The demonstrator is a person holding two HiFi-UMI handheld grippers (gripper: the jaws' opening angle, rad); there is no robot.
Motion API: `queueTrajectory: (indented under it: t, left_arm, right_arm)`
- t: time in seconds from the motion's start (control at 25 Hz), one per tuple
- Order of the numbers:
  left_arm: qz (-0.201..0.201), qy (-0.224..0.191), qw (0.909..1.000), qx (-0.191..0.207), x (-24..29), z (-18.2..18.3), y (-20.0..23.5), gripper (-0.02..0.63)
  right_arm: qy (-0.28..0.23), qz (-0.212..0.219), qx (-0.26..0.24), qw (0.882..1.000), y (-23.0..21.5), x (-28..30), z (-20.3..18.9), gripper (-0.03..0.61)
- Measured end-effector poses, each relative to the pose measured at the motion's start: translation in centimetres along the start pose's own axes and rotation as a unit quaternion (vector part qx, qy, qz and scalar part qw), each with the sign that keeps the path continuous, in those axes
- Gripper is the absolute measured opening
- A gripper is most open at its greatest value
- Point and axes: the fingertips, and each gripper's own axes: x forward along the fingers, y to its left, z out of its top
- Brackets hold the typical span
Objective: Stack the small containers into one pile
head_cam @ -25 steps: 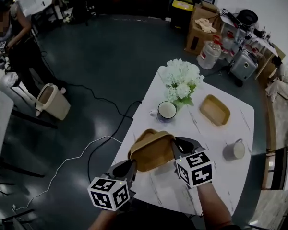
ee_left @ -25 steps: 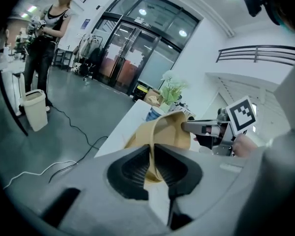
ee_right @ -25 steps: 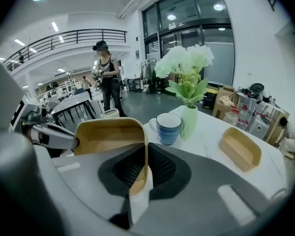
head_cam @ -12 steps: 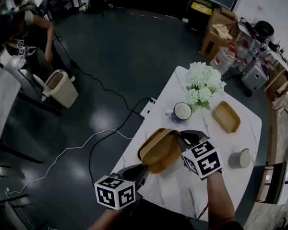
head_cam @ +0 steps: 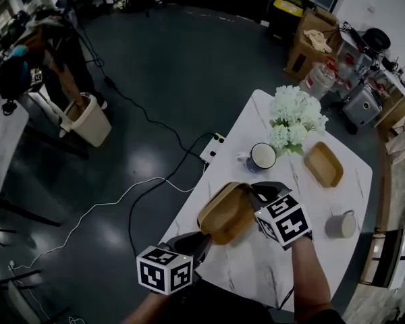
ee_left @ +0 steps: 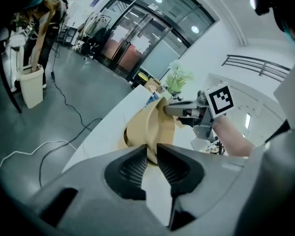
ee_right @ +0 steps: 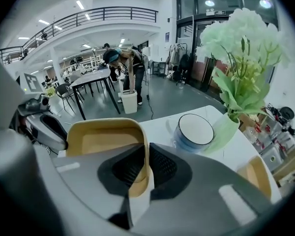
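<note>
Container (ee_right: 103, 141) wall tight between jaws of right gripper (ee_right: 146, 151)

White table (head_cam: 246, 265) over a dark floor (head_cam: 155, 79). On the top: white flowers (head_cam: 295, 117) in a pale green vase (ee_right: 221, 132) at the far end, blue mug (head_cam: 262, 156) just beside them, shallow tan container (head_cam: 323, 165) to their right, grey mug (head_cam: 341, 225) near the right edge. Second tan container (head_cam: 226, 213) is tilted at the near left edge; whether it rests on the top cannot be told.
</note>
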Motion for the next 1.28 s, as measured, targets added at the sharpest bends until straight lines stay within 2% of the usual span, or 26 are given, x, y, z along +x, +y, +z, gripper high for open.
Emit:
queueTrajectory:
  t: [0.04, 0.12, 0.2, 0.32, 0.48, 0.64, 0.76, 1.0, 1.28]
  left_arm:
    - [0.001, 0.000, 1.0000, 0.009, 0.0, 0.0, -0.1, 0.068]
    - [0.001, -0.004, 0.9997, 0.023, 0.0, 0.2, -0.4, 0.154]
    - [0.011, -0.014, 0.9991, 0.038, 0.0, 0.6, -0.4, 0.209]
    - [0.037, -0.036, 0.9963, 0.069, -0.4, 1.7, -0.1, 0.229]
    - [0.067, -0.070, 0.9887, 0.115, -1.5, 3.8, -0.1, 0.190]
    - [0.077, -0.098, 0.9753, 0.182, -2.3, 6.2, -1.6, 0.118]
    - [0.052, -0.095, 0.9706, 0.215, -1.5, 7.1, -3.5, 0.073]
    - [-0.004, -0.070, 0.9673, 0.244, 2.1, 8.0, -8.0, 0.006]
    - [-0.053, -0.029, 0.9579, 0.280, 5.7, 8.2, -12.7, -0.003]
  right_arm:
    - [-0.006, -0.002, 0.002, 1.000, 0.0, 0.1, 0.2, 0.027]
    - [-0.019, -0.001, 0.010, 1.000, 0.2, 0.2, 0.7, 0.045]
    - [-0.032, 0.006, 0.021, 0.999, 0.3, 0.2, 1.2, 0.085]
    - [-0.049, 0.001, 0.028, 0.998, 0.1, 0.2, 1.7, 0.094]
    - [-0.069, -0.011, 0.041, 0.997, -0.4, -0.6, 2.0, 0.094]
    - [-0.089, -0.022, 0.062, 0.994, -1.0, -1.6, 1.9, 0.078]
    - [-0.098, -0.030, 0.075, 0.992, -1.7, -2.6, 1.4, 0.073]
    - [-0.117, -0.046, 0.109, 0.986, -3.2, -5.2, -0.2, 0.067]
    - [-0.112, -0.087, 0.141, 0.980, -5.8, -8.7, -3.3, 0.067]
